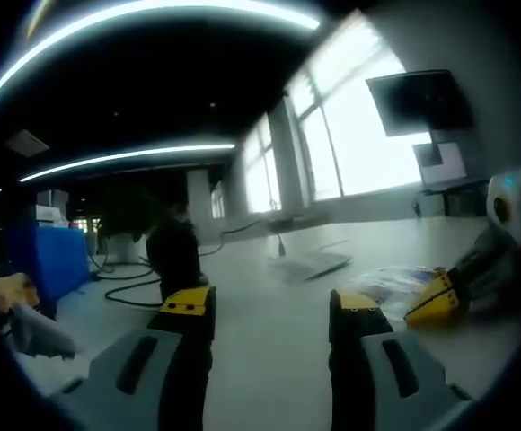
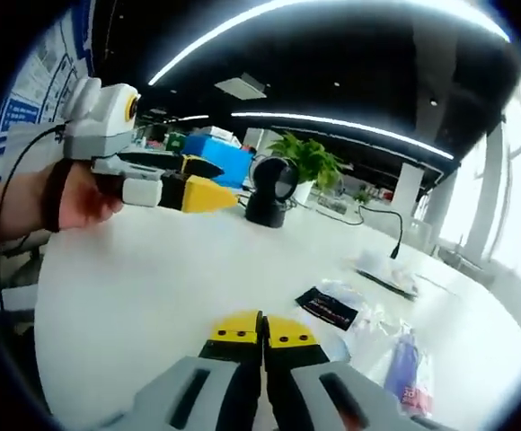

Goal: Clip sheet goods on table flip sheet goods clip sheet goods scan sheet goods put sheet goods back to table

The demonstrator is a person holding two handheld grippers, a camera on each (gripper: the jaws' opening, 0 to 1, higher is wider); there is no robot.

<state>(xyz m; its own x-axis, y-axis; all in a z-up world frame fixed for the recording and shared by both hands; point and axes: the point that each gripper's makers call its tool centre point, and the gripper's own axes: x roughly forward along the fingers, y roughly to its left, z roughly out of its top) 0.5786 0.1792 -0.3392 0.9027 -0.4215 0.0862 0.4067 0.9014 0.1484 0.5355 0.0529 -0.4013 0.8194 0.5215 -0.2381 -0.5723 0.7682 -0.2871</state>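
The left gripper (image 1: pixel 271 310) is held open (nothing between its jaws); the right gripper (image 2: pixel 261 329) is closed, empty, above the worktop (image 2: pixel 153 278).

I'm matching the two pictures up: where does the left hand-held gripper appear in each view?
Left gripper view: the left hand-held gripper rises from the bottom middle, jaws apart, over the white table.
Right gripper view: the left hand-held gripper sits at the upper left, held in a hand and pointing right.
Shared landmark: the pile of packets, right of centre in the left gripper view and at the lower right in the right gripper view.
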